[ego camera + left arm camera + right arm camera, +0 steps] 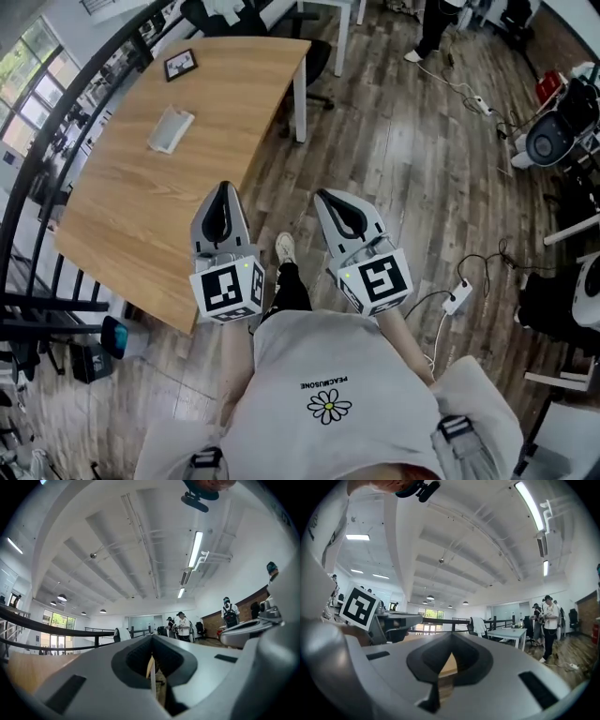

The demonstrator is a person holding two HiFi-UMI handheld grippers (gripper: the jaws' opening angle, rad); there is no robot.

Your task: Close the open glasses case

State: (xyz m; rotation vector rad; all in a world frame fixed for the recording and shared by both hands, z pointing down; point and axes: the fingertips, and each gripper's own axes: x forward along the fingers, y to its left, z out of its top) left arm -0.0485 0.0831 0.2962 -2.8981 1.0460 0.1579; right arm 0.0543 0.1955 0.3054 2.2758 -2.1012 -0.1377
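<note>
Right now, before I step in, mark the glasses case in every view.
Head view: the glasses case lies upper left, on the wooden table.
Left gripper view: not in it.
Right gripper view: not in it.
Shared landmark: the black railing, at the head view's left edge, and across the middle of both gripper views.

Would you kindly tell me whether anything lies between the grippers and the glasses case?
Nothing visible does. The glasses case lies alone on the wooden table, with only bare tabletop between it and the left gripper and right gripper. The dark flat item sits beyond the case, out of the way.
</note>
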